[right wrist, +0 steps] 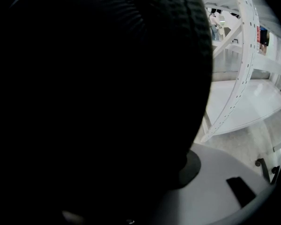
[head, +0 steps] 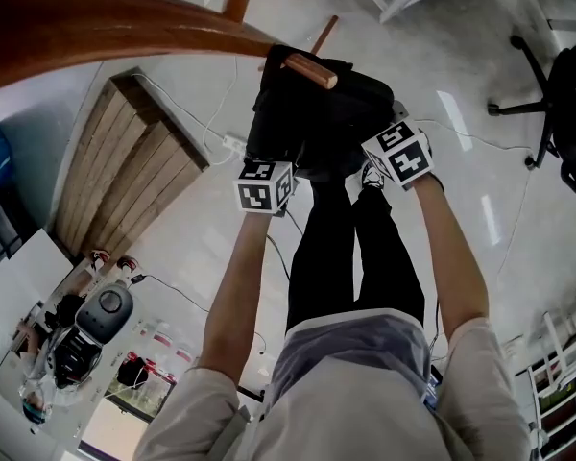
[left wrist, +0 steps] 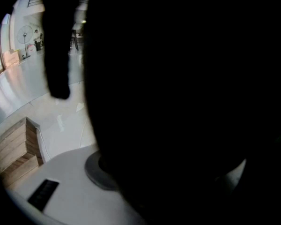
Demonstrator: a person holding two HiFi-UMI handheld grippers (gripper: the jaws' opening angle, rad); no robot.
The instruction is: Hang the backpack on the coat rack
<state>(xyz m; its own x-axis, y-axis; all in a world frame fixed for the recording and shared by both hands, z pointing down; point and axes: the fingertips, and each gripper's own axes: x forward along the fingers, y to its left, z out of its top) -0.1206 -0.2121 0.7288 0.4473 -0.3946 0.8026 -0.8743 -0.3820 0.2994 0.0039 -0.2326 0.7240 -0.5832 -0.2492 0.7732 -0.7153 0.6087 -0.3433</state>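
Note:
The black backpack (head: 322,113) hangs below me against the wooden coat rack, right behind a round peg end (head: 312,70). One curved rack arm (head: 106,27) sweeps blurred across the top left. Both grippers sit at the pack's near side: the left gripper (head: 269,166) at its lower left, the right gripper (head: 389,142) at its right edge. Marker cubes hide their jaws. Dark pack fabric (left wrist: 178,102) fills the left gripper view, with a strap (left wrist: 56,55) dangling beside it. The right gripper view is likewise filled by ribbed black fabric (right wrist: 98,102). No fingertip shows in either view.
A wooden platform (head: 125,161) lies on the pale floor at left, with a white cable (head: 221,142) beside it. An office chair (head: 557,84) stands at the right. A cluttered table (head: 86,325) is at lower left. White shelving (right wrist: 243,78) stands to the right.

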